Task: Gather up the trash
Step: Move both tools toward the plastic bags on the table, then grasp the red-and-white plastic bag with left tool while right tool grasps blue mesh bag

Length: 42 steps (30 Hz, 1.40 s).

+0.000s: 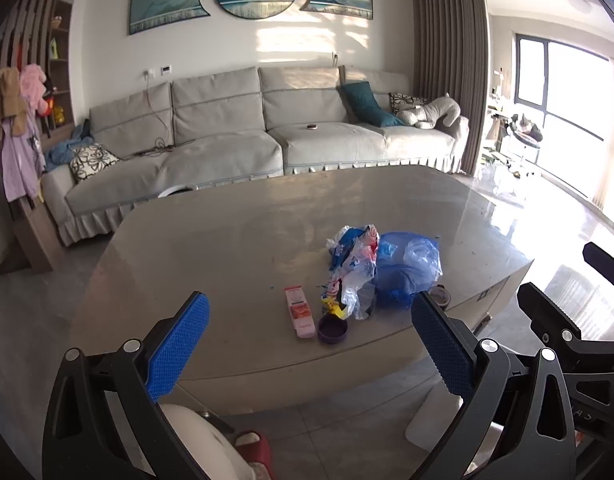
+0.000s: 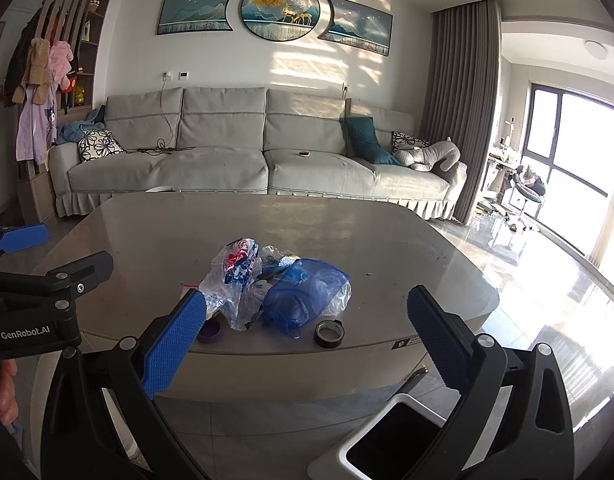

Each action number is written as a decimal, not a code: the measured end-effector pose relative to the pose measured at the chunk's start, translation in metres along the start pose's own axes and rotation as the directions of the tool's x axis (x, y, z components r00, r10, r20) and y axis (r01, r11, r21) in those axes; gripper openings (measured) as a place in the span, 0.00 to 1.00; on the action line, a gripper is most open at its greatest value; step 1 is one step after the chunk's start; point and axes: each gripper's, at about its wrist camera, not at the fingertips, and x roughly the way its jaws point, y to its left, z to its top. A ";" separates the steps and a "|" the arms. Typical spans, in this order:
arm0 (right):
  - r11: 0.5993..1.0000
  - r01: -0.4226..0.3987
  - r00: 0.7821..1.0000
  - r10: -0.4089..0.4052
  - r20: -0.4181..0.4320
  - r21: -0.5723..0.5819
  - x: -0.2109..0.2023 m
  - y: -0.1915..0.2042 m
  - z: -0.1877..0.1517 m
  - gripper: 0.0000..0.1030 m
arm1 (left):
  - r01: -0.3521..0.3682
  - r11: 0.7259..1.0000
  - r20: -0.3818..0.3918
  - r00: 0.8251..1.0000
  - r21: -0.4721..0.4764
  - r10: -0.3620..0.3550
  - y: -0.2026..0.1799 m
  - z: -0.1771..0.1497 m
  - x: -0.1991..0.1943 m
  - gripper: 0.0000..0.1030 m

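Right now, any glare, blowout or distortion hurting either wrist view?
Left wrist: the balcony window is blown out, sunlight glares off the glossy floor, and the fisheye bows the grey coffee table's edges. Right wrist: same blown-out window, with striped sunlight on the wall; the crumpled plastic bags stay sharp.

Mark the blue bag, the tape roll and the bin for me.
blue bag [image 2: 307, 296]: right wrist view, middle of the crumpled blue plastic.
tape roll [image 2: 328, 339]: right wrist view, its near outer wall.
bin [image 2: 417, 400]: right wrist view, pale rim at the far edge of its opening.
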 end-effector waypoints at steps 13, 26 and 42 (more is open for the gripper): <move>1.000 -0.014 0.999 0.015 -0.028 0.016 0.026 -0.008 0.000 0.97 | 0.005 0.999 -0.039 0.999 0.035 -0.003 -0.010 0.004 0.038 0.96; 1.000 -0.022 0.996 0.023 -0.084 0.018 0.072 -0.009 -0.005 0.97 | 0.030 0.999 -0.103 0.994 0.027 -0.027 -0.011 0.006 0.086 0.96; 1.000 -0.015 0.993 0.017 -0.117 0.018 0.108 -0.016 -0.005 0.97 | 0.010 0.997 -0.116 0.993 0.074 -0.001 -0.023 0.011 0.144 0.96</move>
